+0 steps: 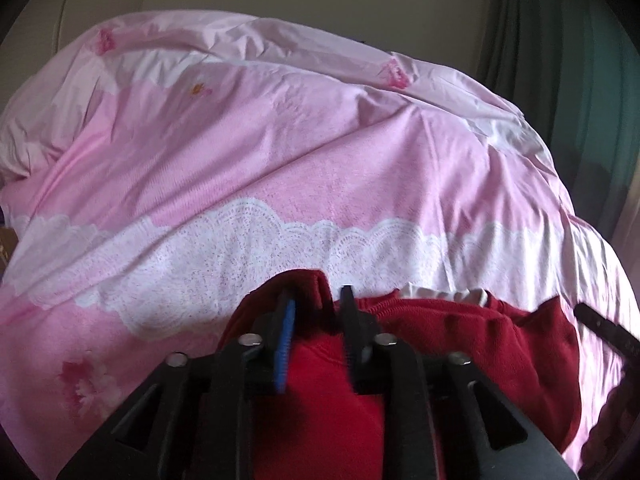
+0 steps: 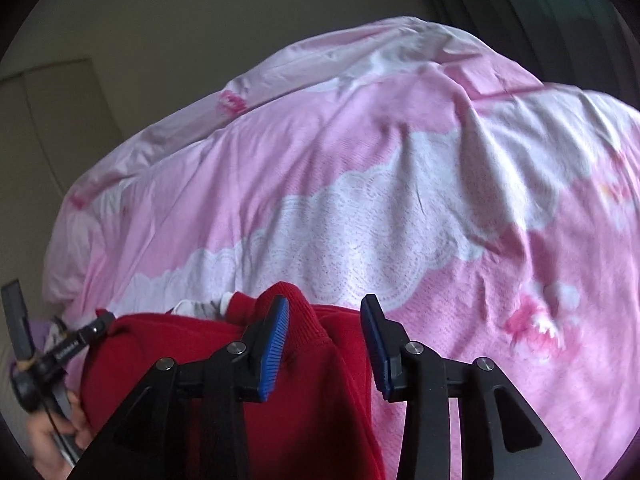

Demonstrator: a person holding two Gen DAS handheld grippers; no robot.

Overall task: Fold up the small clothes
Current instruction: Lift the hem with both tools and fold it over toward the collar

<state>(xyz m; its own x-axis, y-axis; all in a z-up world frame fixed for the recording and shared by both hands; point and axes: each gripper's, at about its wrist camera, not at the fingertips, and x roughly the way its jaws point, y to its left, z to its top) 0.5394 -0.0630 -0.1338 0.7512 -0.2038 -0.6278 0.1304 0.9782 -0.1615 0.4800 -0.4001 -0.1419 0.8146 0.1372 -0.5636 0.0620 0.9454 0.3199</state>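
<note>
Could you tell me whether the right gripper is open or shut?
Open: the right gripper shows a wide gap between its blue pads, red garment between them.

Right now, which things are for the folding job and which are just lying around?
For the job:
- dark red knitted garment
- left gripper, fingers near together with red fabric between
- right gripper, jaws apart, red fabric lying between them

Just there:
- pink bedspread with white lace print
- green curtain
- plain beige wall
</note>
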